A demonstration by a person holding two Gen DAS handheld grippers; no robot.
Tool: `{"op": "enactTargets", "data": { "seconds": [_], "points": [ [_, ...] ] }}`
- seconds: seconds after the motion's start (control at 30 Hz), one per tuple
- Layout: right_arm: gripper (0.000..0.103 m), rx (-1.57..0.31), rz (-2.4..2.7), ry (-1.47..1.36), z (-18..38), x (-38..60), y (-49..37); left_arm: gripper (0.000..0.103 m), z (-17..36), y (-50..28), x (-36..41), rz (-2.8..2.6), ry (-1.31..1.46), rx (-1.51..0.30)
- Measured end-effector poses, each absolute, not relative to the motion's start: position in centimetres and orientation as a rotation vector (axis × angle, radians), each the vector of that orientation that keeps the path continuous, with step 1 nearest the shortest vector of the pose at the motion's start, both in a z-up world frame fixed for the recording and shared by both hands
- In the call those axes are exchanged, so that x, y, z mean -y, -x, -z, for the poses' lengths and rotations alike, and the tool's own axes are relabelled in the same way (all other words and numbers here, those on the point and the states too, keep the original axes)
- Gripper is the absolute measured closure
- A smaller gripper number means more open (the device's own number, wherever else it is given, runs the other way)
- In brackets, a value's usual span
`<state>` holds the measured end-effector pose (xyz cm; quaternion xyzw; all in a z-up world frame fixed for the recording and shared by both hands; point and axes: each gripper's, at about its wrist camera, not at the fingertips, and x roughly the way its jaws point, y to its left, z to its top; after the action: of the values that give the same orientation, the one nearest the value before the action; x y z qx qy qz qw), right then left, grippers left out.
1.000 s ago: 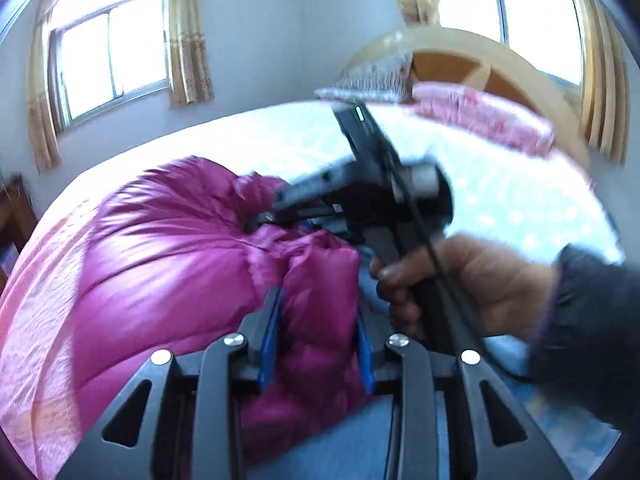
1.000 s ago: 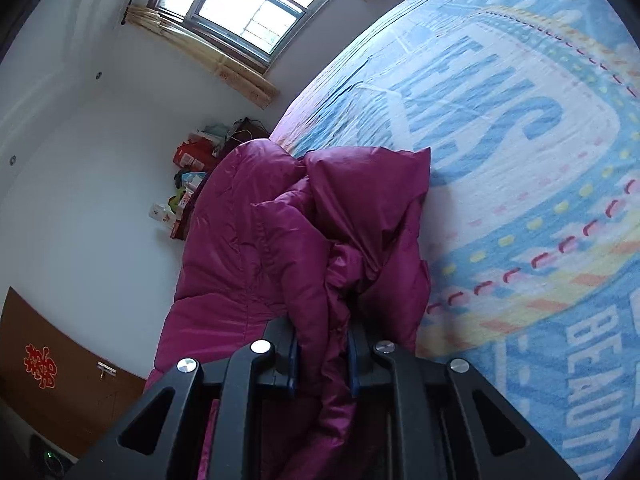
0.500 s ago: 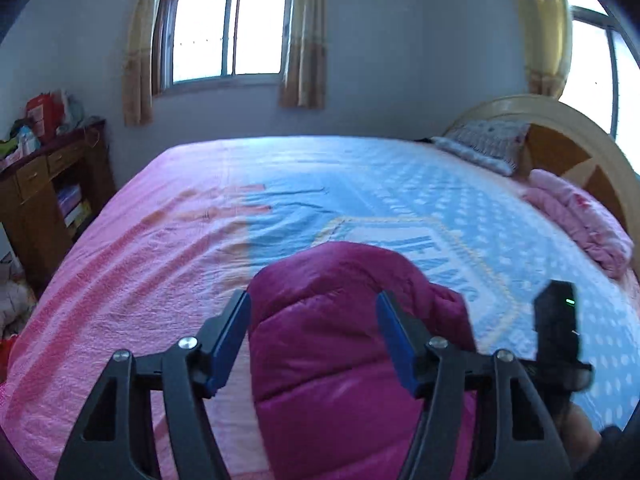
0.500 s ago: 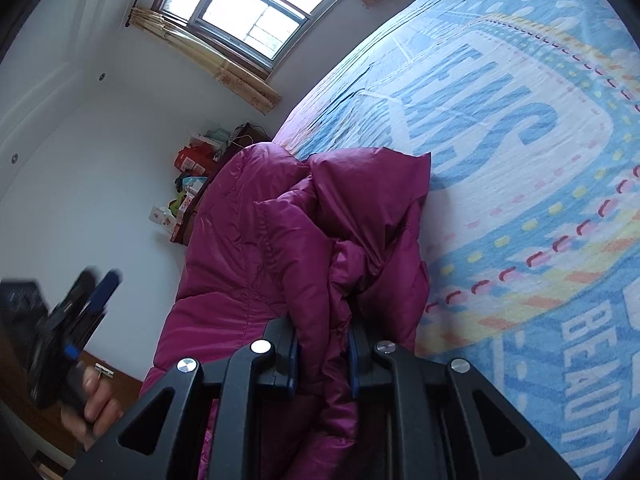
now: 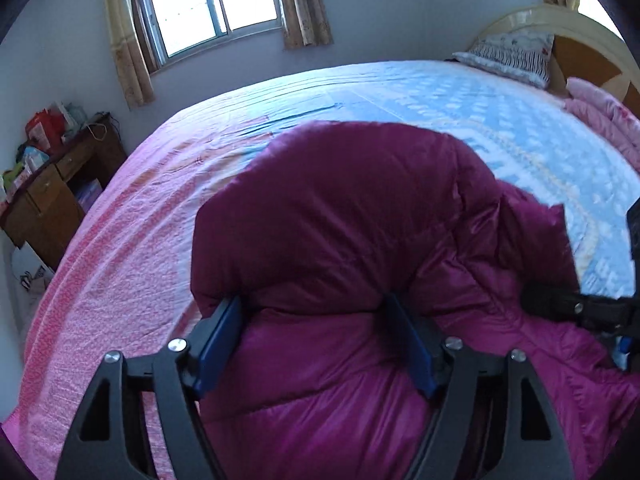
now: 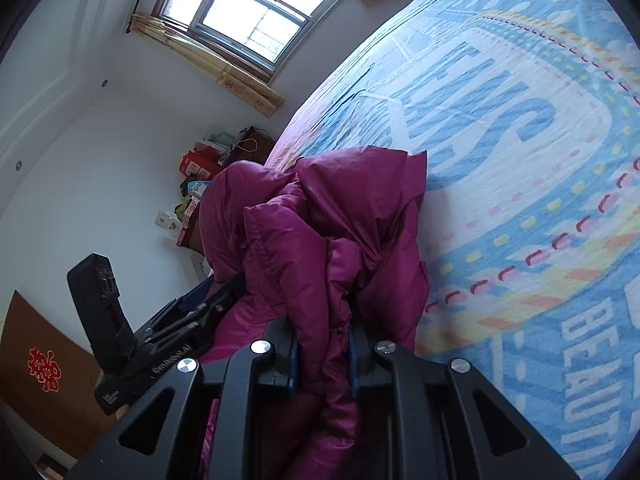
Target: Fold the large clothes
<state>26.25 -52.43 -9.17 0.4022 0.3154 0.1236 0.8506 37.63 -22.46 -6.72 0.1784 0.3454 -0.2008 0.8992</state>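
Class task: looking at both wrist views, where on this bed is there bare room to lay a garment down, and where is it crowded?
Bare bedspread lies between the magenta down jacket and the pillow, and on the pink strip towards the desk. It is crowded at the near edge, where both grippers meet the jacket.

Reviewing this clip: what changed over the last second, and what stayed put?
The left gripper let go of the magenta jacket, swung away from the right gripper, and its jaws are opening over the jacket's puffy body. The right gripper stayed shut on a bunched fold; the jacket remains on the bed.
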Motion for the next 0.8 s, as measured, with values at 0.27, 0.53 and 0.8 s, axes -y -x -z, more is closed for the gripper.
{"op": "enactTargets", "data": {
  "seconds": [0.27,0.53,0.8],
  "points": [
    [0.082,-0.606,-0.193,-0.781,7.7,52.2,-24.8,0.022,7.5,-36.8,24.2,0.347,-0.486,-0.693],
    [0.082,-0.535,-0.048,-0.433,1.0,48.8,-24.6,0.021,7.7,-36.4,24.4,0.328,-0.492,-0.683],
    [0.082,-0.547,0.024,-0.356,-1.0,49.1,-28.1,0.021,7.9,-36.3,24.6,0.323,-0.493,-0.677]
  ]
}}
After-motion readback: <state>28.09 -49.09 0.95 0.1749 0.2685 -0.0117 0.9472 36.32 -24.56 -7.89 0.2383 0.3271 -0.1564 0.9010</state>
